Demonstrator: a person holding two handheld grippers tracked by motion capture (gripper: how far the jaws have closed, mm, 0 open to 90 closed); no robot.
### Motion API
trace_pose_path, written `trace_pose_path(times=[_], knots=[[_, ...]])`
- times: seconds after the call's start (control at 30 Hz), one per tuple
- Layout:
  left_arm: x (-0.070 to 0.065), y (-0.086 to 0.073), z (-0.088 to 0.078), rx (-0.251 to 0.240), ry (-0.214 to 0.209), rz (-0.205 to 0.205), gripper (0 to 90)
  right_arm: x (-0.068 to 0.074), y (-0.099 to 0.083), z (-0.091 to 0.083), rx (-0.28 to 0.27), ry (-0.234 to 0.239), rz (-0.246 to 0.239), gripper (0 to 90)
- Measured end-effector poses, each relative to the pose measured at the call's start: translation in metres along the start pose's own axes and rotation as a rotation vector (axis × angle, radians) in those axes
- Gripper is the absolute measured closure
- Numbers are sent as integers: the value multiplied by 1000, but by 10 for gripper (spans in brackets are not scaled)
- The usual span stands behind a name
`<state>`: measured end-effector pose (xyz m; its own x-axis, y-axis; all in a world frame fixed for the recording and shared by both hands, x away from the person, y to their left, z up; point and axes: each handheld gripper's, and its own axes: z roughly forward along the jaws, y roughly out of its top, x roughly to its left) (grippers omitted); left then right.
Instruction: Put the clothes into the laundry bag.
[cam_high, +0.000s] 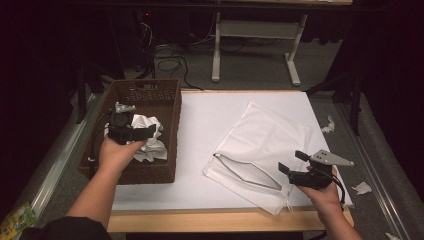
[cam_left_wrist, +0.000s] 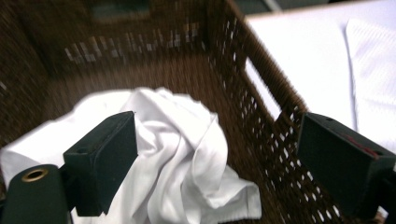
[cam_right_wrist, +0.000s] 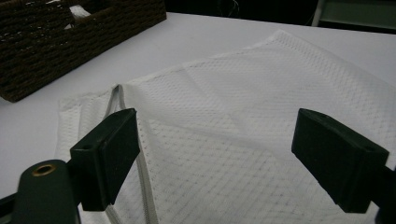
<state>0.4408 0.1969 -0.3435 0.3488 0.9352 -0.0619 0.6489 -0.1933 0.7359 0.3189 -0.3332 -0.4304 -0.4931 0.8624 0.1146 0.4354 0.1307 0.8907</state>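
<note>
The left gripper is held over the brown wicker basket, jaws spread wide and nothing gripped between them. A crumpled white cloth lies inside the basket, directly below the jaws. The basket is placed at the left edge of the white table. The right gripper is held above the near end of a white mesh bag, jaws likewise wide apart and empty. The bag is laid flat on the table, its zipper seen beside the jaw.
</note>
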Motion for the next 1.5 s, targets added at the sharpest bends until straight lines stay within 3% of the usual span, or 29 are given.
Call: trace_pose_path(times=[0.27, 0.37, 0.47, 0.63, 0.77, 0.97, 1.03, 1.13, 1.3, 1.4, 1.47, 1.5], knots=[[3, 12, 24, 258, 16, 66, 117, 2, 0, -1, -4, 5, -3, 158], [6, 13, 34, 353, 28, 60, 102, 3, 0, -1, -4, 12, -10, 158], [8, 14, 44, 419, 32, 53, 99, 4, 0, -1, -7, 17, -15, 158], [20, 13, 67, 543, 56, 12, 40, 5, 0, -2, -7, 17, -14, 158], [31, 10, 83, 600, 73, -23, 10, 5, -1, -2, -4, 16, -15, 158], [43, -1, 104, 711, 21, -104, 5, 5, -2, -1, -1, 19, -6, 158], [46, -6, 110, 741, -3, -117, 5, 4, -2, -1, -1, 21, -7, 158], [44, -14, 120, 778, -13, -105, 7, 5, -2, -1, 3, 23, -10, 158], [42, -17, 122, 767, 11, -87, 90, 4, -3, 0, 10, 23, 0, 158], [43, -16, 119, 755, 10, -71, 216, 5, -3, 1, 12, 27, -2, 158], [41, -16, 116, 735, -22, -60, 342, 5, -3, 1, 13, 28, -2, 157], [40, -16, 115, 729, -18, -45, 374, 5, -3, 1, 15, 26, -2, 156]])
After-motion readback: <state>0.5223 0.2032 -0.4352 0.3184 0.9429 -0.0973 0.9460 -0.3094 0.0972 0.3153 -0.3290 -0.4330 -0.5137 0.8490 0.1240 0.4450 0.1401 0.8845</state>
